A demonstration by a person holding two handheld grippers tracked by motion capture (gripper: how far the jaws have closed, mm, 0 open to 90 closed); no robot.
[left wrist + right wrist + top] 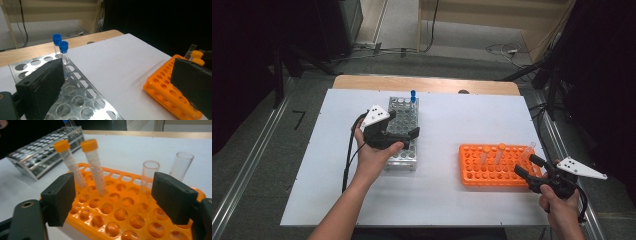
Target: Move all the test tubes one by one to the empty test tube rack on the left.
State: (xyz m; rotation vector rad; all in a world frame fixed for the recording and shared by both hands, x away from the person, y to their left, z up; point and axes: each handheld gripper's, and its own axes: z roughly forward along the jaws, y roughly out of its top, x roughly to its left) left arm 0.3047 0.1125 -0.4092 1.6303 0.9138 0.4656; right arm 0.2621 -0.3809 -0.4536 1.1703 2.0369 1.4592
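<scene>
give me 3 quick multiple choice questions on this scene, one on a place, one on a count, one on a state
1. Where do the blue-capped tubes stand?
A. in the metal rack
B. in the orange rack
C. flat on the table

2. How many orange-capped tubes are in the orange rack?
A. one
B. two
C. four

3. What do the right gripper's fingers hold?
A. an orange-capped tube
B. a blue cap
C. nothing

Answers: 1 A, they rise from holes at the metal rack's far end. 2 B, two orange caps lean side by side in the right gripper view, beside two uncapped clear tubes. 3 C, the fingers stand apart over the rack with none of the tubes pressed between them.
</scene>
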